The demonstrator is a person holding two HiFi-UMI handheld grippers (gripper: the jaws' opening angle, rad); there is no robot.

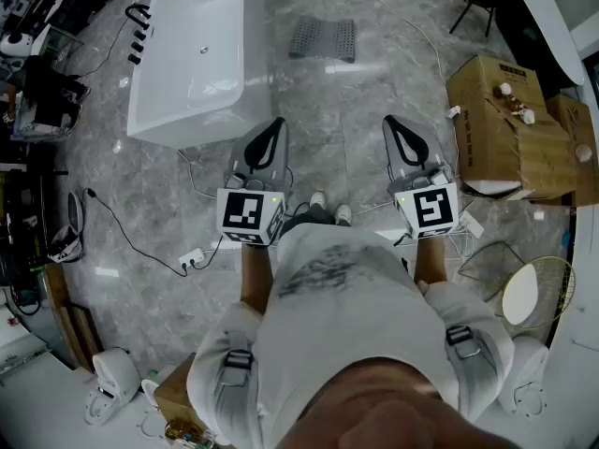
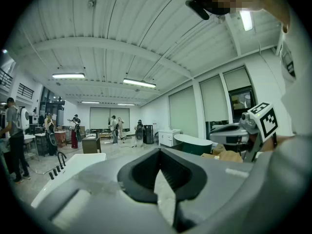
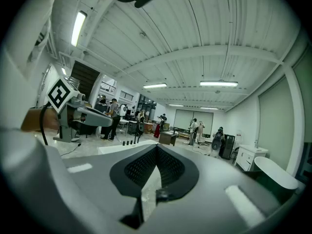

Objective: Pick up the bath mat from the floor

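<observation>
A grey perforated bath mat (image 1: 323,38) lies flat on the marble floor, well ahead of me and right of the white bathtub (image 1: 190,54). My left gripper (image 1: 272,126) is held level in front of my body, jaws shut with nothing between them. My right gripper (image 1: 396,125) is beside it at the same height, also shut and empty. In the left gripper view the shut gripper (image 2: 157,152) points across the hall, with the right gripper (image 2: 241,130) at its right. In the right gripper view the shut gripper (image 3: 156,147) shows the left gripper (image 3: 73,112) at its left. The mat is hidden in both gripper views.
Cardboard boxes (image 1: 508,124) stand at the right. Cables and a power strip (image 1: 191,258) lie on the floor at the left. A round mirror (image 1: 533,291) rests near my right side. Several people (image 2: 17,130) stand about the hall beyond the bathtub (image 2: 73,167).
</observation>
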